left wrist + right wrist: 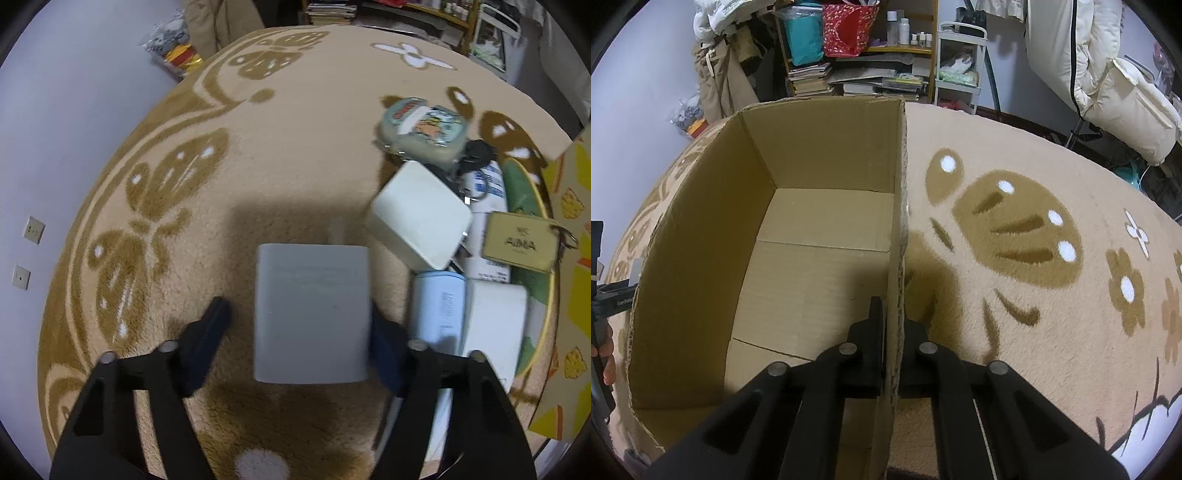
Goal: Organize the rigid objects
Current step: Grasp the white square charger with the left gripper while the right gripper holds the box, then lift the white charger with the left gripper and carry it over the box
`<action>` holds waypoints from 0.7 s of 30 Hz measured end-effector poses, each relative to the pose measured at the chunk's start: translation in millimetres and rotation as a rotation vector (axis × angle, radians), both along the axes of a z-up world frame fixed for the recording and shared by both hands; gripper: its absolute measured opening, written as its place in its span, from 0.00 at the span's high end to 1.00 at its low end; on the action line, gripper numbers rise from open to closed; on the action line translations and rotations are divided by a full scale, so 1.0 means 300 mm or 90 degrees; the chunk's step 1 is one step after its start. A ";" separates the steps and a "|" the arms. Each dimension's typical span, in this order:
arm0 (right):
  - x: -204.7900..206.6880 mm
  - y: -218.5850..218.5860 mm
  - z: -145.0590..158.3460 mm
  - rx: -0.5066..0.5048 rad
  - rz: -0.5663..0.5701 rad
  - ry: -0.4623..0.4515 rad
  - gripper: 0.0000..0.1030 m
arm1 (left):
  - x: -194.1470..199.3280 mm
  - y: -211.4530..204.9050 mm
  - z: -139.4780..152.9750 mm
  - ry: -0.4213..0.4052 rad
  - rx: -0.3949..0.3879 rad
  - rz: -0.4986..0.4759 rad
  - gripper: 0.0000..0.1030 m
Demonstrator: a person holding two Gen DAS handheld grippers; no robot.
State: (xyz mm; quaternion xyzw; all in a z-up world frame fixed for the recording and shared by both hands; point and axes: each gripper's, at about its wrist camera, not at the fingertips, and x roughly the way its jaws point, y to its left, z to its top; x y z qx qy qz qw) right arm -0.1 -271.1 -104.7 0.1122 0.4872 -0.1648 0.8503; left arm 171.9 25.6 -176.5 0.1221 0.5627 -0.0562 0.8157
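On the butterfly rug (1015,177) the cardboard box (820,229) stands empty, its right wall pinched tight by the right gripper (891,334), likely to steady it for loading; the left gripper (299,325) gapes wide around a grey charger block (312,314) (touching only one finger, so not gripped), beside the clutter tray (543,229)

A: White charger block (312,314)?
B: Square, flat face up, plug stub pointing away; the green tray (524,199) is off to its right.
A: In the tray?
B: Heaped: white adapter (421,214) tilted, pale blue box (439,306), white box (495,317), tan tag (519,242), cartoon case (423,123).
A: Cardboard box (701,258)?
B: Open, upright, nothing inside.
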 end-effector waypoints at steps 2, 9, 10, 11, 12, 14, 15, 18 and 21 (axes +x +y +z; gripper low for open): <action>0.000 0.000 0.001 0.000 0.000 -0.002 0.94 | -0.015 -0.016 0.013 -0.007 0.014 -0.002 0.51; -0.003 -0.003 -0.001 0.013 -0.003 -0.011 0.94 | -0.028 0.006 0.036 0.003 -0.007 0.021 0.51; -0.004 -0.005 -0.003 0.014 -0.004 -0.012 0.94 | -0.029 0.008 0.038 0.003 -0.006 0.024 0.51; -0.002 -0.003 -0.004 0.014 -0.004 -0.012 0.94 | -0.028 0.010 0.041 0.000 -0.005 0.027 0.51; -0.002 -0.003 -0.003 0.012 -0.003 -0.011 0.94 | -0.029 0.012 0.045 -0.003 -0.007 0.030 0.51; -0.004 -0.006 -0.004 0.010 -0.002 -0.011 0.94 | -0.039 0.016 0.058 -0.014 -0.009 0.036 0.51; -0.006 -0.009 -0.005 0.010 -0.002 -0.011 0.94 | -0.040 0.017 0.063 -0.018 -0.009 0.038 0.51; -0.008 -0.013 -0.004 0.015 -0.002 -0.011 0.94 | -0.051 0.024 0.084 -0.028 -0.013 0.045 0.51; -0.006 -0.011 -0.002 0.011 -0.003 -0.009 0.94 | -0.065 0.022 0.109 -0.043 -0.011 0.045 0.51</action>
